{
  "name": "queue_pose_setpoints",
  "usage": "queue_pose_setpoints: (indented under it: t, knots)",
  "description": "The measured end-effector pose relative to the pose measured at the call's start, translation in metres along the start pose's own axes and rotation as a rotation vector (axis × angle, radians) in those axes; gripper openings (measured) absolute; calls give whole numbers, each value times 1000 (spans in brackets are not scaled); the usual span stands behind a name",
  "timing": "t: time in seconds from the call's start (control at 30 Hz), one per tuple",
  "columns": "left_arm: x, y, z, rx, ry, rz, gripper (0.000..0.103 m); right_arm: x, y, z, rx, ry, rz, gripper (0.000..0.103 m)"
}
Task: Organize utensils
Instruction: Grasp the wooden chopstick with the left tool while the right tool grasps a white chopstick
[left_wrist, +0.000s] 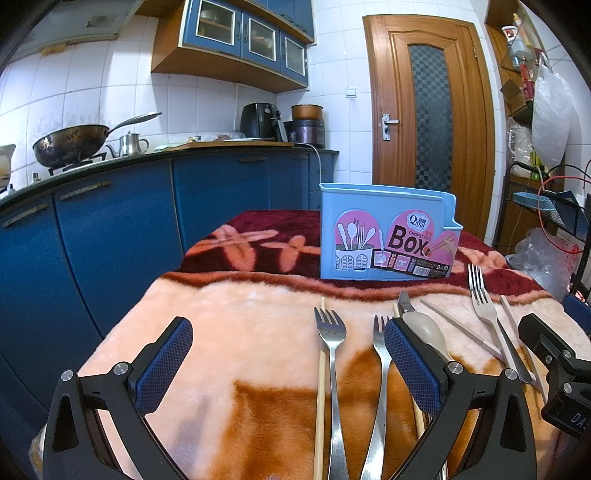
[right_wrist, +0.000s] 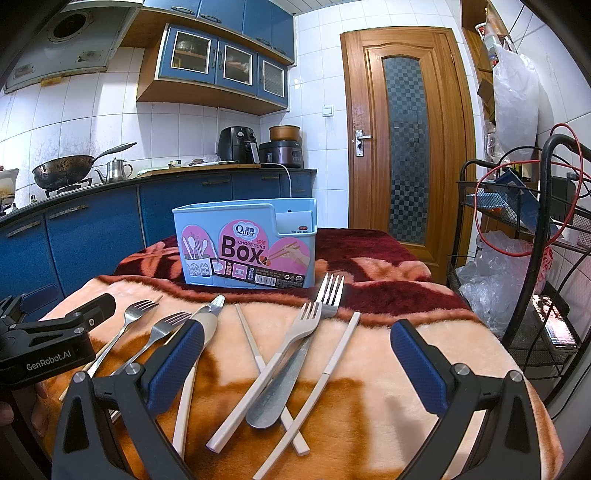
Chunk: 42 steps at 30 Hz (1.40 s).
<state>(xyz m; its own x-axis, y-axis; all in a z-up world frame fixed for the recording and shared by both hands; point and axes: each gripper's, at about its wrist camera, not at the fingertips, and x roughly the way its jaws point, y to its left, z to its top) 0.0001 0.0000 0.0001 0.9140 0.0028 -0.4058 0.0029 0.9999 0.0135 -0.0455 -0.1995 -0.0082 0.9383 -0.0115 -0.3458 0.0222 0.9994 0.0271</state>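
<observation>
Forks, chopsticks and a beige spoon (right_wrist: 207, 325) lie scattered across the lower middle of the frame on the plush blanket (right_wrist: 424, 354), before the blue chopsticks box (right_wrist: 243, 247) (centre frame). Left gripper (left_wrist: 288, 354) and right gripper (right_wrist: 297, 354) both hover spread wide, holding nothing.

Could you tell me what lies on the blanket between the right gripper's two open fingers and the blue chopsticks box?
In the right wrist view, a cream fork, a metal fork and two cream chopsticks lie crossed between the right gripper and the box.
</observation>
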Motion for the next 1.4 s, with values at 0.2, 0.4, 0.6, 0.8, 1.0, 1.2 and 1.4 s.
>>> queue_pose_setpoints:
  t: [0.2,0.4,0.6,0.8,1.0,1.2,1.4]
  knots:
    - [3,-2,2,-3,8,-5,103,-2,-2,0,5,1,6,103]
    - [15,3,3,-5,78,-27,103,2,-2,1,11,29,40,103]
    - [22,7,6,-12,132,-37,103,3,-6,9,8,81,76,103]
    - [26,2,8,118,208,-35,103,0,-18,30,16,130,135,103]
    - [33,7,17,169,291,-62,103,19,-25,51,-29,256,125,103]
    - [39,17,32,164,367,-94,103,44,-35,56,-11,427,134,103]
    - [55,20,36,159,512,-153,78,60,-39,61,-44,563,138,102]
